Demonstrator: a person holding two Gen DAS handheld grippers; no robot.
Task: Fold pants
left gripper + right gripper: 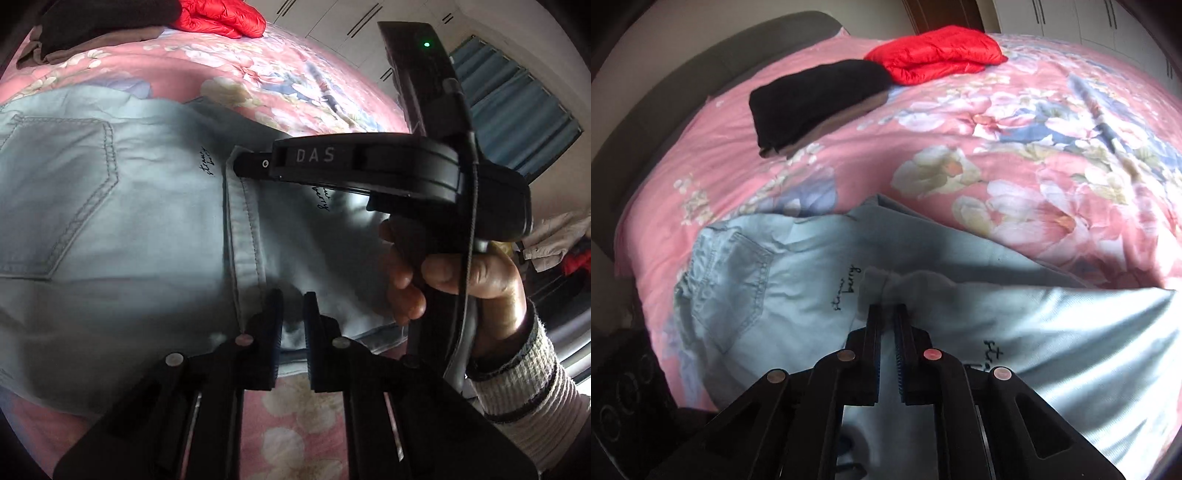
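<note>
Pale blue pants (pixel 129 229) lie on a pink floral bedspread (pixel 258 85), back pocket showing at the left. My left gripper (pixel 293 306) is shut on a fold of the pants near their lower edge. My right gripper (pixel 251 162) shows in the left wrist view, reaching in from the right onto the pants, held by a hand. In the right wrist view my right gripper (pixel 887 314) is shut on a bunched fold of the pants (pixel 1015 332), which drape over and under its fingers.
A red padded jacket (pixel 938 55) and a folded black garment (pixel 816 99) lie at the far side of the bed. A dark headboard (pixel 665 96) curves along the left. White cupboards (pixel 332 22) and a window (pixel 517 110) stand beyond the bed.
</note>
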